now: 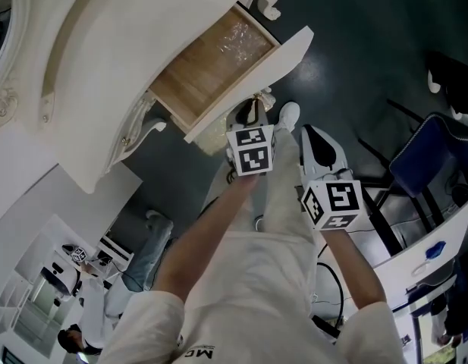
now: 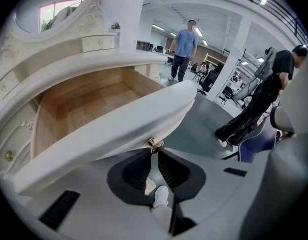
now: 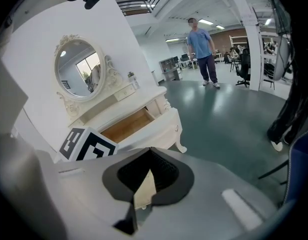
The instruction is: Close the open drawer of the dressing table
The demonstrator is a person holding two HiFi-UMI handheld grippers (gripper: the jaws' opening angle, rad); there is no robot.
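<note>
The drawer point(image 1: 211, 67) of the cream dressing table point(image 1: 89, 127) was pictured pulled well out from under the counter point(image 1: 105, 44), with its pale wooden bottom laid open to the head view. The left tongs point(image 2: 154, 151) were closed on the small gold knob point(image 2: 154, 144) at the middle of the drawer's curved white front point(image 2: 119, 129). The two dark tips were pinched onto the knob from below. The left tongs' marker cube point(image 1: 251, 150) was seen just below the drawer front, at the end of an outstretched arm in a white sleeve.

The right tongs point(image 3: 150, 149) were held apart from the furniture, touching nothing, with their tips brought together and nothing gripped between them. Their own marker cube point(image 1: 334, 201) was seen beside the left one and nearer the person. In the right gripper view the dressing table's oval mirror point(image 3: 79, 76) was shown upright above the counter, with the open drawer beneath it.

A person in a blue shirt point(image 3: 199, 46) was seen standing well behind the table on the grey-green floor point(image 1: 355, 44). A blue chair point(image 1: 423, 154) was visible at the right of the head view.
</note>
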